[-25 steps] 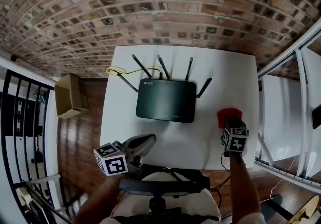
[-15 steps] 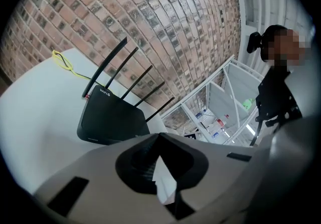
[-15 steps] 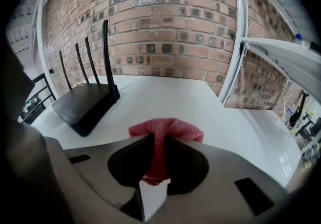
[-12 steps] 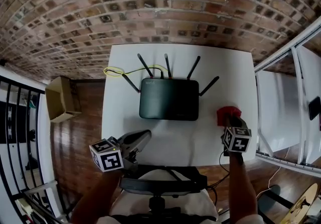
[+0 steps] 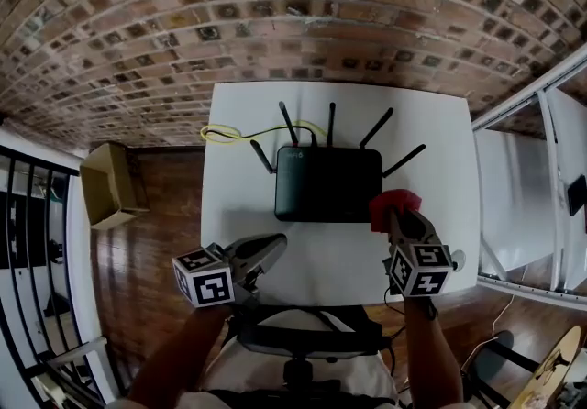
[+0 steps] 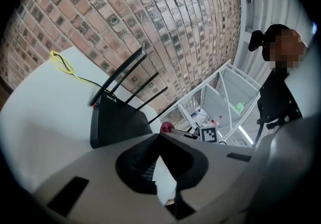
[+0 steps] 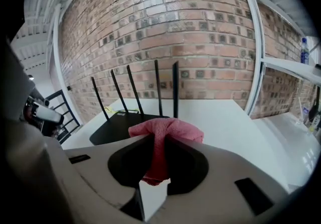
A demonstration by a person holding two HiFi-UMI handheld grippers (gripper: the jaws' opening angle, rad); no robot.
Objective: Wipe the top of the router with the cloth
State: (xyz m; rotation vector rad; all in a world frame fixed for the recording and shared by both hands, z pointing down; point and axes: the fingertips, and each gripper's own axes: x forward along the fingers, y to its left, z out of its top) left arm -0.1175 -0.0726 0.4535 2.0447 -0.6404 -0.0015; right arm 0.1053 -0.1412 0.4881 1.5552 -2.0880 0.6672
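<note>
The black router (image 5: 327,182), its antennas pointing toward the brick wall, lies in the middle of the white table (image 5: 240,123). My right gripper (image 5: 396,216) is shut on a red cloth (image 5: 393,204), held off the table by the router's right front corner. In the right gripper view the cloth (image 7: 165,131) drapes between the jaws of the right gripper (image 7: 159,138), with the router (image 7: 118,125) beyond to the left. My left gripper (image 5: 273,244) hangs shut and empty at the table's front edge, left of the router. In the left gripper view, the left gripper (image 6: 159,136) points at the router (image 6: 120,120).
A yellow cable (image 5: 220,134) loops on the table behind the router's left side. A cardboard box (image 5: 110,182) sits on the wooden floor to the left. White shelving (image 5: 541,178) stands right of the table. A brick wall lies behind. A chair (image 5: 303,338) is below me.
My right gripper has risen from the table's right side with the red cloth and moved left, toward the router's right front corner. The left gripper has shifted a little along the front edge.
</note>
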